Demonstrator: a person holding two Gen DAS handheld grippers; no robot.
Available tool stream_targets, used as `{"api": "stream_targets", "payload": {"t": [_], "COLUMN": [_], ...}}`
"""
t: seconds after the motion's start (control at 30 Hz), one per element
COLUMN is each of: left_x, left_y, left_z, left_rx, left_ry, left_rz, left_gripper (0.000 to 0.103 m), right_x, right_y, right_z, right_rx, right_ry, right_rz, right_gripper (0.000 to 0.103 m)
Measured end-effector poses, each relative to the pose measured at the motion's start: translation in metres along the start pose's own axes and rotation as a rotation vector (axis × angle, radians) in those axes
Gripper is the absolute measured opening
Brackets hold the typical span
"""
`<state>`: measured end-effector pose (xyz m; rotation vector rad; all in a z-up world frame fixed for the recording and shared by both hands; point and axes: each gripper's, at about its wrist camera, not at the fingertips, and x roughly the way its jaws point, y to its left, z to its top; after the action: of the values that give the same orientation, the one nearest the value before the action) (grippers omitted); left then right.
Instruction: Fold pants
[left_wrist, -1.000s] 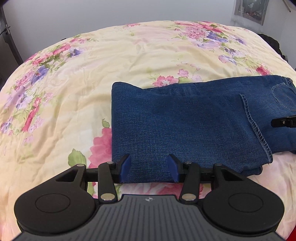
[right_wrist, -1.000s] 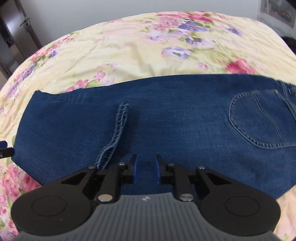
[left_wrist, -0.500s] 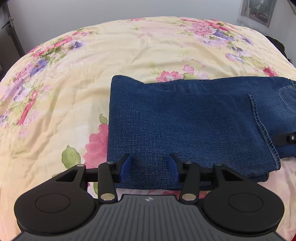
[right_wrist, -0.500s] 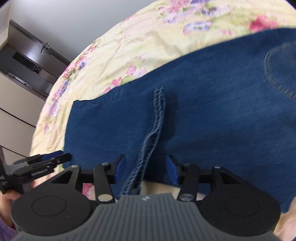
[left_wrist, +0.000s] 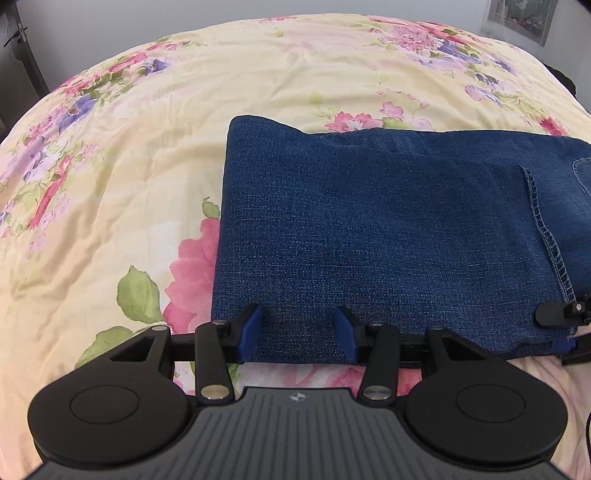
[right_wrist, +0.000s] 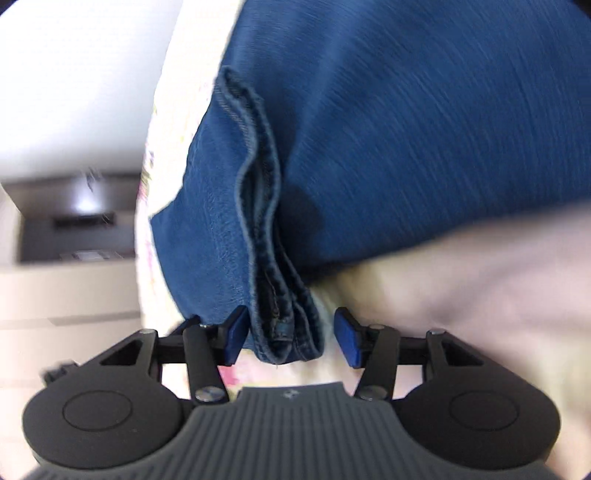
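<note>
The pants (left_wrist: 369, 229), dark blue denim, lay folded on the bed (left_wrist: 147, 129), whose cover was pale yellow with pink and purple flowers. In the left wrist view the folded edge faced left and the stitched leg hems (left_wrist: 546, 236) ran down the right side of the stack.

The left gripper (left_wrist: 298, 334) sat at the near edge of the denim with its jaws spread wide, the blue pads (left_wrist: 249, 332) standing either side of a strip of cloth and gripping nothing. At the far right of that view the black tip of the right gripper (left_wrist: 561, 314) showed against the hem corner.

The right wrist view was blurred and steeply tilted (a grey cabinet (right_wrist: 74, 221) and a white wall filled its left side). There the right gripper (right_wrist: 291, 338) had its jaws released too, with the bunched hem corner (right_wrist: 288, 339) of the pants (right_wrist: 424, 129) hanging between the blue pads (right_wrist: 347, 341); the left pad seemed to brush the cloth, though the blur made that uncertain. Pale bedcover lay under the right pad.
</note>
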<state>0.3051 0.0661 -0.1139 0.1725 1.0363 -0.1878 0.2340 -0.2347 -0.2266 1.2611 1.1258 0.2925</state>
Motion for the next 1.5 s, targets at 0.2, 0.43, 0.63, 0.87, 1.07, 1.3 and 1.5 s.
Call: {"api": "stream_targets", "payload": {"t": [0.2,0.43,0.63,0.87,1.07,1.3,1.5], "left_x": [-0.001,-0.001,-0.002,-0.001,-0.002,-0.002,-0.002], "left_y": [0.000,-0.001,0.000,0.001,0.003,0.001,0.004], "left_z": [0.000,0.000,-0.001,-0.001,-0.001,-0.001,-0.001], "left_rx": [-0.005,-0.008,-0.005,-0.004,-0.002,-0.004,-0.016], "left_ry": [-0.002,-0.003,-0.002,0.000,0.002,0.007,0.001], "left_rz": [0.003,0.007,0.006,-0.001,-0.006,0.005,-0.008], "left_gripper": [0.054,0.054,0.054,0.055,0.055,0.055,0.055], "right_x": [0.002,-0.023,-0.022,-0.026,-0.016,0.023,0.025], "right_y": [-0.022,-0.004,0.020,0.049,0.028,0.013,0.032], "right_z": [-0.014,-0.009,0.017,0.021,-0.011,-0.041,-0.023], "right_rx": [0.153,0.127,0.106,-0.040,0.043,0.183,0.237], "right_ry": [-0.057,-0.120,-0.172,-0.189,-0.120,-0.141,-0.226], "right_rz": [0.144,0.273,0.261,0.076,0.058,0.180,0.268], "right_gripper": [0.044,0.044,0.044,0.047,0.073,0.072,0.069]}}
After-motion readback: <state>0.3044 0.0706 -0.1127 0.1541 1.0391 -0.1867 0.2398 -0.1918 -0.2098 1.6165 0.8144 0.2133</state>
